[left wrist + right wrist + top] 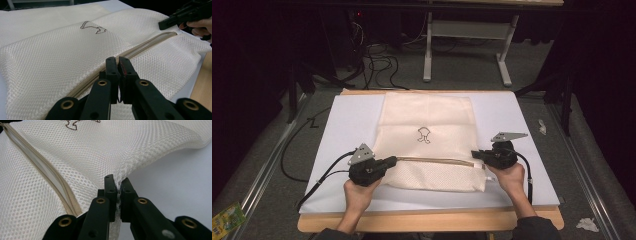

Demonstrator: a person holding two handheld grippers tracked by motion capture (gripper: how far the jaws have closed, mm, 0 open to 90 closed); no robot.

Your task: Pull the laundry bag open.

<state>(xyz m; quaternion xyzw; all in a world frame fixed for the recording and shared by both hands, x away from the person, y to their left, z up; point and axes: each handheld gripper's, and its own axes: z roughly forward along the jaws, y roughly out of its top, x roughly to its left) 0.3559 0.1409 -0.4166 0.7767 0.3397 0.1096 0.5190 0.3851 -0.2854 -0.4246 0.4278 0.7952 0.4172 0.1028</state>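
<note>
A cream mesh bag (427, 117) with a small dark emblem (424, 135) lies flat on a white sheet (344, 120). A beige zipper (432, 161) crosses its near part from left to right. My left gripper (394, 160) sits at the zipper's left end with its jaws together (117, 61) right on the zipper line (140, 48); what they pinch is hidden. My right gripper (474, 154) is at the bag's right edge, shut on a fold of mesh (118, 182) beside the zipper's end (50, 177). It also appears far off in the left gripper view (172, 21).
The sheet covers a wooden table whose front edge (427, 221) runs below the hands. Beyond the table stand white desk legs (428, 45) and floor cables (379, 62). A green packet (227, 216) and crumpled paper (587, 224) lie on the floor.
</note>
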